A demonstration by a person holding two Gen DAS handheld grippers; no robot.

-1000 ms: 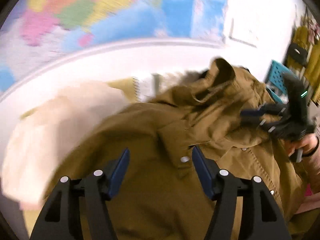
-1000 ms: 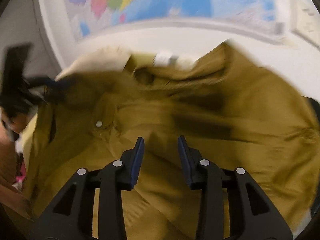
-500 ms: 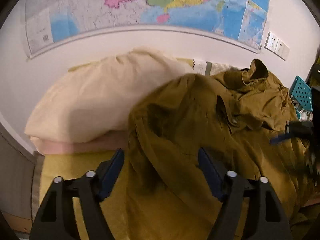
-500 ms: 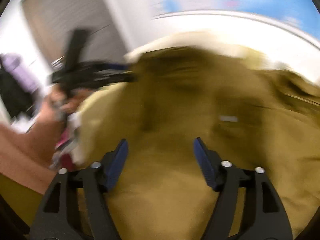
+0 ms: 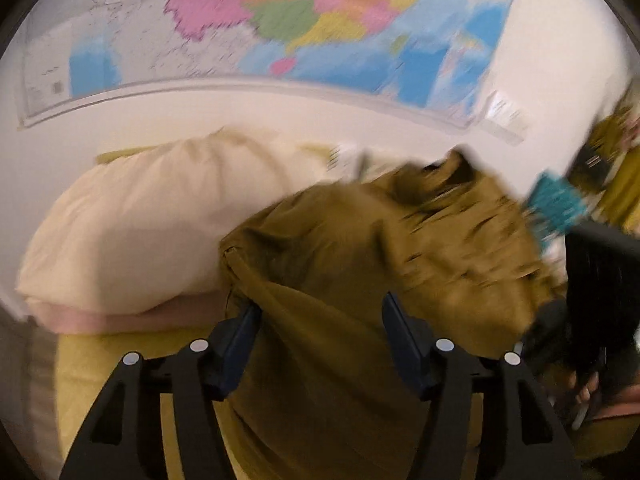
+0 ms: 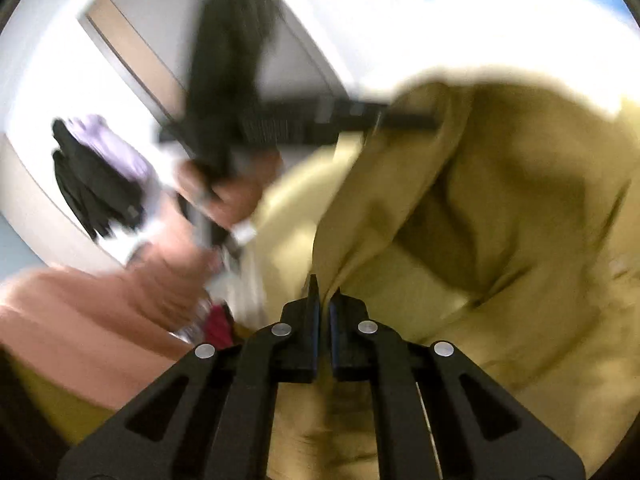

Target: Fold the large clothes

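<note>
An olive-brown jacket (image 5: 360, 260) lies heaped on a bed, its collar toward the wall. My left gripper (image 5: 320, 304) stands wide over it, jaws closing slightly, with a fold of jacket cloth filling the gap; I see no pinch. In the right wrist view, my right gripper (image 6: 325, 288) is shut on the near edge of the jacket (image 6: 500, 200), which rises from its tips. That view also has the left gripper (image 6: 416, 122), blurred, reaching into the jacket's raised edge, held by a hand (image 6: 224, 192). The right gripper's black body (image 5: 600, 288) is at the left wrist view's right edge.
A cream pillow (image 5: 160, 232) rests on a pink blanket (image 5: 120, 316) left of the jacket, on a yellow sheet (image 5: 100, 360). A wall map (image 5: 280, 20) hangs behind. A teal basket (image 5: 556, 204) is at the right. Dark and purple clothes (image 6: 100, 172) hang at left.
The right gripper went from wide open to shut on the jacket's edge while swinging left toward the other hand. The left gripper shifted a little, its jaws still wide over the jacket.
</note>
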